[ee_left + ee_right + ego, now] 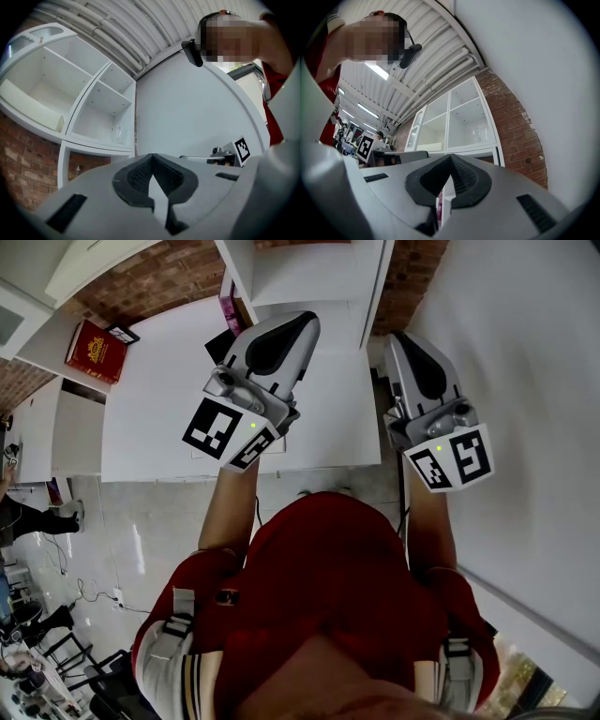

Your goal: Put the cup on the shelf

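Left gripper [152,171]: fingers closed tip to tip, nothing between them. Right gripper [450,176]: fingers likewise pressed together, empty. Both held raised over the white rectangular surface [159,418], pointing toward 12 o'clock in the head view.

Small clear glass cup [117,133]: found standing in a lower compartment of the white wooden shelf unit [98,143], at 10 o'clock from the left fingers in the left gripper view. Apparently upright, close to the compartment's right-hand wall. Picked out also in the right gripper view, at 1 o'clock from the right fingers, faint and small. Well apart from both grippers.

Position required by the task: met as things lie, with the cup on the shelf. Not determinable from one moment whether set there by this task.

Handling, as a judgement only: light, rigid, thin-walled and breakable; smooth glass, so slippery between fingers. No handle discernible at this size. Best taken across the side wall at mid-height, fingers on opposite sides, squeeze kept moderate. Rim to be avoided as the part likeliest to chip. No such hold called for while standing where wanted.

Red hardback book [97,351]: noted at 10 o'clock of the head view, well apart from both grippers.
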Tool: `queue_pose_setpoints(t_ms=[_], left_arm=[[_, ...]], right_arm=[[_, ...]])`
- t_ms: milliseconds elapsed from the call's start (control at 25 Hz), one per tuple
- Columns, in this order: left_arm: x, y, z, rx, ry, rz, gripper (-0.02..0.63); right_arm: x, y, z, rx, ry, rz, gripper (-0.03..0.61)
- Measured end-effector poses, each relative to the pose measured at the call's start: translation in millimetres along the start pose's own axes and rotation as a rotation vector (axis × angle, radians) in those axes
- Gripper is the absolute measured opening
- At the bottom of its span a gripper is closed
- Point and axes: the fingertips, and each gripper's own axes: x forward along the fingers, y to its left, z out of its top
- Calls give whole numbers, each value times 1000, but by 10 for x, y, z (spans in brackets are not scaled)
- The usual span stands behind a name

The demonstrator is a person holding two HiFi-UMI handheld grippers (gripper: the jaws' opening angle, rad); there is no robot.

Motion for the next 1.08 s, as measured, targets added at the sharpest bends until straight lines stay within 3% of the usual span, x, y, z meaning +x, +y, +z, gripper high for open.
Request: queue_pose_setpoints(t_ms=[1080], left_arm=[[-36, 47, -86, -21, 13, -2, 6]], right_arm=[[-8, -7, -54, -1, 11, -13, -3]])
